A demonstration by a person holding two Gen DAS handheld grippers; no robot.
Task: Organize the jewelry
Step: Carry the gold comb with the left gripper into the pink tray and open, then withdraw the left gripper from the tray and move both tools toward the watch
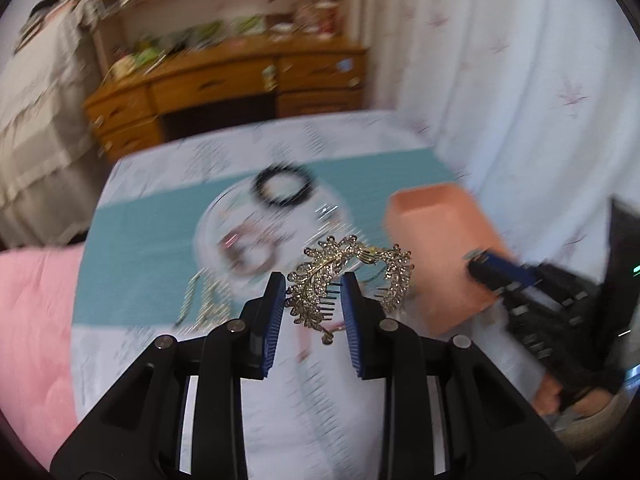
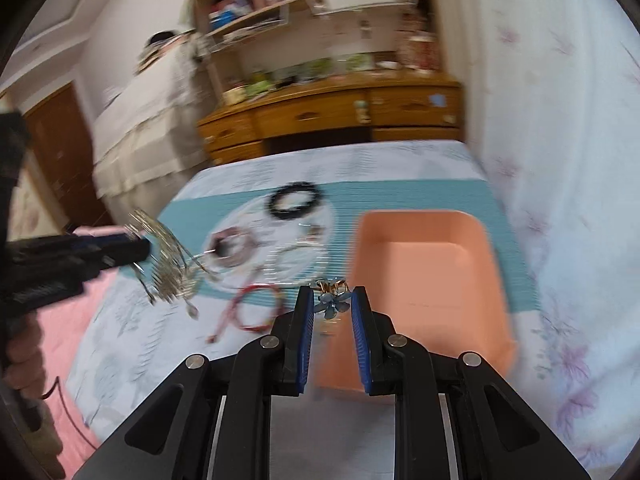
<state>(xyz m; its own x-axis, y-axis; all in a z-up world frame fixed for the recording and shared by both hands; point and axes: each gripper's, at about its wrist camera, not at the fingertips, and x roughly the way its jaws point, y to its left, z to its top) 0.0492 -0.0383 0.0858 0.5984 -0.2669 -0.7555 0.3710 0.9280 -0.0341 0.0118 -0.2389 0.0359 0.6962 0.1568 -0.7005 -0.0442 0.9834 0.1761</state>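
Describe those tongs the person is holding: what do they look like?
Both the left tongs and the right tongs are matte black plastic frames with triangular cut-outs and round silver pivot pins. Each has two flat fingers lined with ribbed blue pads.

- The left gripper (image 1: pixel 313 285) holds a gold rhinestone hair comb (image 1: pixel 344 276) between its blue pads, lifted above the table.
- To the right, the right gripper (image 1: pixel 474 264) sits against a peach tray (image 1: pixel 432 220), which looks raised and tilted.
- Farther off, on the teal mat (image 1: pixel 140 248), lies a round clear plate (image 1: pixel 216 220) with a black bracelet (image 1: pixel 284 184) at its far edge.
- Everything behind the comb is blurred.
- A wooden desk (image 1: pixel 224 80) stands beyond the table.
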